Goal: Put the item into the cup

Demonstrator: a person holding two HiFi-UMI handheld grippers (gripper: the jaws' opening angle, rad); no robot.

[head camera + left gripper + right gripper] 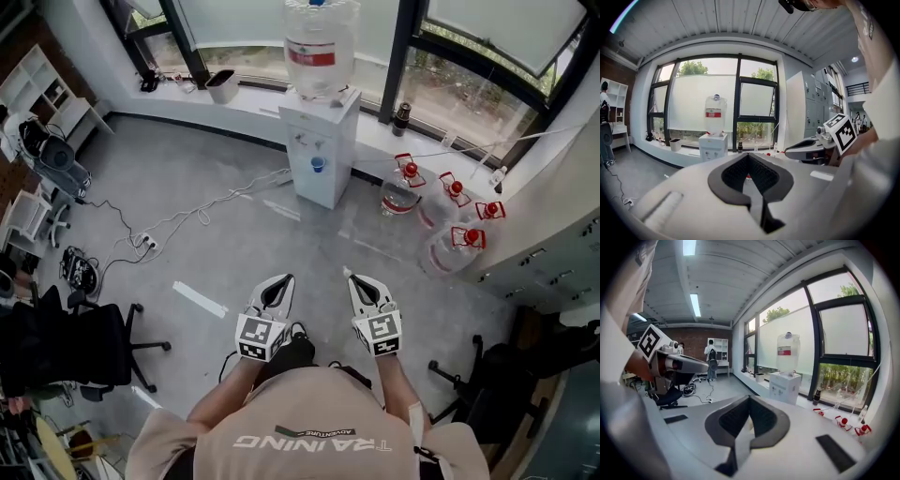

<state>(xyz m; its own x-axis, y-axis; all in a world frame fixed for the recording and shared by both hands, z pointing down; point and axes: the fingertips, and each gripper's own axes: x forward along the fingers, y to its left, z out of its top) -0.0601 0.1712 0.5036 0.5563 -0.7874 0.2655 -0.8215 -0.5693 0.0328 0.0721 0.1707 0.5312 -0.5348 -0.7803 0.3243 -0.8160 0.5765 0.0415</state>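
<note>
No loose item shows in any view. A small blue cup (318, 165) sits in the front recess of the white water dispenser (321, 150), which stands by the window; the dispenser also appears in the left gripper view (712, 146) and the right gripper view (784, 386). My left gripper (284, 278) and right gripper (351, 275) are held side by side at waist height, well short of the dispenser. On both, the jaw tips meet, left (748, 155) and right (749, 397), with nothing between them.
Several large water bottles with red caps (403, 187) lie on the floor right of the dispenser. Grey cabinets (553, 244) line the right wall. A black office chair (84, 347) stands at the left, another chair (487, 375) at the right. Cables (187, 217) trail across the grey floor.
</note>
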